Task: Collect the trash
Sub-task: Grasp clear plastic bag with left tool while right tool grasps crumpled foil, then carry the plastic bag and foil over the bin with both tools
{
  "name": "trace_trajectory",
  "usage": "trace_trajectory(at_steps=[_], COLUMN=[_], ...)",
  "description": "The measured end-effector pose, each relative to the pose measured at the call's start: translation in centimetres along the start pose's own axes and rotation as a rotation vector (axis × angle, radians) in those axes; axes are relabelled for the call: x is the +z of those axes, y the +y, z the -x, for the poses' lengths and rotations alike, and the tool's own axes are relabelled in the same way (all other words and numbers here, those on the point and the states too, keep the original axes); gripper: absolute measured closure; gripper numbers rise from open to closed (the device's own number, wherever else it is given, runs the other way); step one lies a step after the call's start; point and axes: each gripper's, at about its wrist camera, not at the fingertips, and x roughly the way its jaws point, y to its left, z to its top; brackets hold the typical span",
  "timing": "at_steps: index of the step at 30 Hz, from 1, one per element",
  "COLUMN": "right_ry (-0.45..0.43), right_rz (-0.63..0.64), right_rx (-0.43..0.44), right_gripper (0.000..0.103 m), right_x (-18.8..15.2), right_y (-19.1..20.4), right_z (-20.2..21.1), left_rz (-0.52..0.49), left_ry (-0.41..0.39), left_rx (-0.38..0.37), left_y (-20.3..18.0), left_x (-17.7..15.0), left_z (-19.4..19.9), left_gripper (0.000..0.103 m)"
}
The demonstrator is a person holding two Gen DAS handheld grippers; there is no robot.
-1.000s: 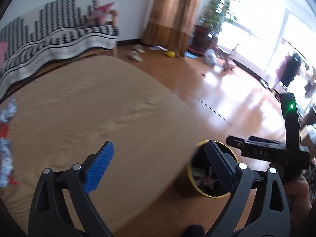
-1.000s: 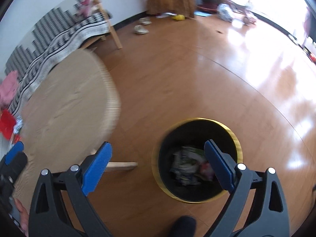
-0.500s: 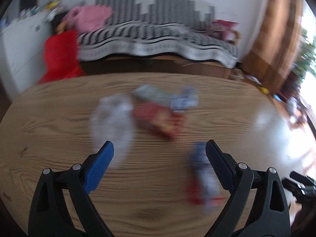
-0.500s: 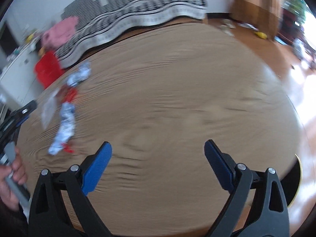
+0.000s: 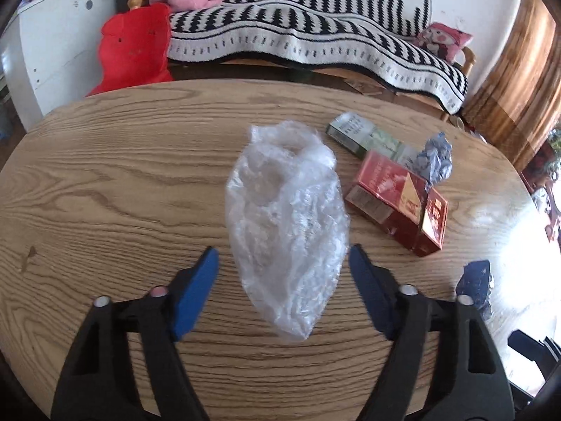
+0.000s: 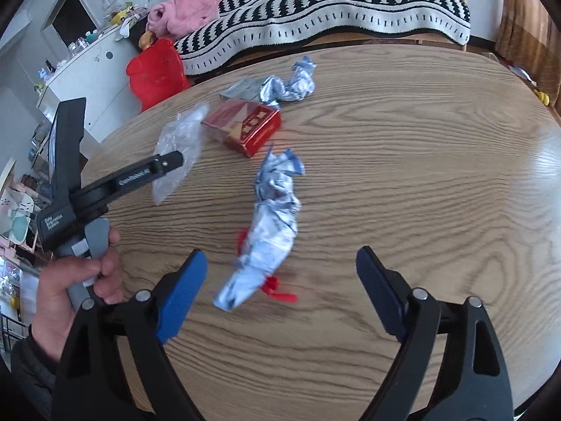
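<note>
Gaping wide, left tool (image 5: 282, 291) straddles the plastic bag (image 5: 285, 224); right tool (image 6: 280, 298) open over a wrapper (image 6: 270, 235).

Desk (image 5: 105, 182): carries all trash items.
Plastic bag (image 5: 287, 224): centre of left wrist view, lying between the spread fingers of the left gripper (image 5: 282, 291).
Carton (image 5: 399, 203): right of the bag, near it.
Flat packet (image 5: 364, 137): behind the carton.
Crumpled wrapper (image 5: 434, 161): right of the packet, beside the carton's far end.
Long crumpled wrapper (image 6: 271, 228): in front of the carton, lying ahead of and between the fingers of the right gripper (image 6: 280, 294).
Sofa (image 5: 315, 35): behind the desk.
</note>
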Motion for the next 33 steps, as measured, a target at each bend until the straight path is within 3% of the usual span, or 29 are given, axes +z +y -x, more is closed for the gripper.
trace_trajectory(at_steps=[2, 3, 4, 5, 6, 7, 8, 11, 21, 28, 33], right_ry=[0.008, 0.012, 0.018, 0.025, 0.027, 0.019, 0.009, -0.045, -0.140, -0.183, -0.212], right_rz=[0.008, 0.009, 0.011, 0.011, 0.010, 0.008, 0.011, 0.028, 0.007, -0.091, -0.195], right_rx=[-0.008, -0.009, -0.009, -0.006, 0.000, 0.002, 0.004, 0.028, 0.016, -0.091, -0.190], right_gripper=[0.025, 0.028, 0.039, 0.046, 0.067, 0.078, 0.079, 0.081, 0.081, 0.081, 0.081], right_x=[0.0, -0.1, -0.2, -0.2, -0.5, -0.5, -0.5, -0.5, -1.6, -3.8, -7.2], right_y=[0.2, 0.0, 0.0, 0.0, -0.2, -0.2, -0.2, 0.0, -2.5, -10.2, -17.5], right_z=[-0.5, -0.6, -0.9, -1.1, -0.9, -0.6, -0.3, 1.6, 7.9, 13.3, 17.5], left_rz=[-0.019, -0.037, -0.048, -0.058, -0.059, -0.056, -0.053, -0.063, -0.102, -0.198, -0.285], left_ry=[0.009, 0.002, -0.002, -0.001, 0.000, 0.000, -0.004, -0.028, -0.104, -0.133, -0.137], left_rx=[0.004, 0.020, 0.029, 0.032, 0.029, 0.026, 0.027, 0.025, -0.052, -0.152, -0.240], left_y=[-0.4, -0.7, -0.9, -1.1, -1.2, -1.3, -1.4, -2.0, -5.9, -13.4, -20.5], left_x=[-0.5, -0.6, -0.6, -0.6, -0.7, -0.7, -0.7, -0.7, -1.0, -4.0, -7.1], left_z=[-0.4, -0.4, -0.5, -0.6, -0.5, -0.4, -0.2, 0.9, 6.0, 10.1, 12.4], left_gripper=[0.046, 0.055, 0.061, 0.075, 0.086, 0.090, 0.096, 0.100, 0.101, 0.101, 0.101])
